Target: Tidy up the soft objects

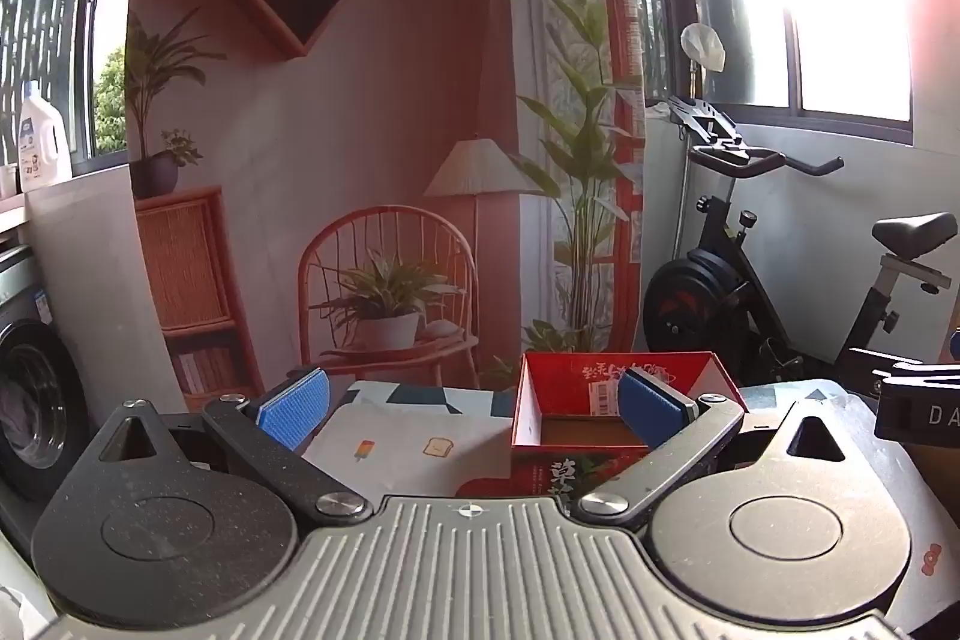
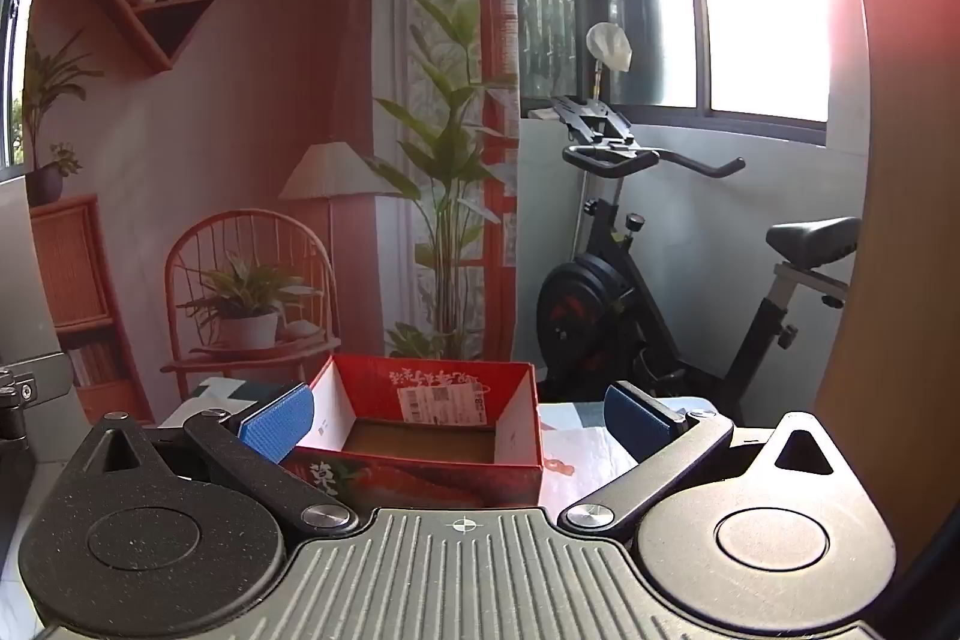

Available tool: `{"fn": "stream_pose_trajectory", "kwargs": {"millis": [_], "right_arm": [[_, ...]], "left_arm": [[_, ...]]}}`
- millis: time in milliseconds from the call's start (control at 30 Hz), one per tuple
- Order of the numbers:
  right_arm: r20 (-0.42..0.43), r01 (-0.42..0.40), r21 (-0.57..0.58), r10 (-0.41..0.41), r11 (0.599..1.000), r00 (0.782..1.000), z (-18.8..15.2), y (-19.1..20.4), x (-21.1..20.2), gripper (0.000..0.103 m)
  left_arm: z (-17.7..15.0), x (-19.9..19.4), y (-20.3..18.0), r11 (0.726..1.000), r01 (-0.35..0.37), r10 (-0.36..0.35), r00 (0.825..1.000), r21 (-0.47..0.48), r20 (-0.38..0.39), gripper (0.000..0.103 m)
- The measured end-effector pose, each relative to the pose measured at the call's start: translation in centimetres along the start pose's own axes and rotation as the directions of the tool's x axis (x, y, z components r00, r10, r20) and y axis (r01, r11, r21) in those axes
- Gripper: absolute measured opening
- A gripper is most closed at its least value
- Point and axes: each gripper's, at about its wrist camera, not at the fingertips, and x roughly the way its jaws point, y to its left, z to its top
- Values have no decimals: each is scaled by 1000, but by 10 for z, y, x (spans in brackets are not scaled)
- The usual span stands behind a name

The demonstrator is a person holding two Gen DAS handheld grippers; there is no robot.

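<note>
A red cardboard box (image 1: 534,400) stands open on the table, its brown floor bare. To its left lies a white soft fabric piece (image 1: 408,445) printed with a popsicle and a toast slice. My left gripper (image 1: 474,409) is open, blue pads (image 1: 294,406) wide apart, hovering over the fabric and the box's left wall with nothing between them. In the right wrist view my right gripper (image 2: 457,421) is open too, and the red box (image 2: 516,436) sits just ahead between its fingers, untouched. White fabric (image 2: 576,454) also shows to the right of the box.
A patterned teal-and-white cover (image 1: 420,394) lies on the table. A printed room backdrop (image 1: 360,130) hangs behind it. An exercise bike (image 1: 750,280) stands at the right, a washing machine (image 1: 30,388) at the left. A black part marked "DA" (image 1: 918,409) juts in from the right edge.
</note>
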Motion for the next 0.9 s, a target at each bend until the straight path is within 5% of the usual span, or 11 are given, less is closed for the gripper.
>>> {"fn": "stream_pose_trajectory", "kwargs": {"millis": [900], "right_arm": [[7,3,-1,-3,1000,1000,-2,-4,-1,103]], "left_arm": [[0,3,-2,1000,-14,14,1000,1,-14,103]]}}
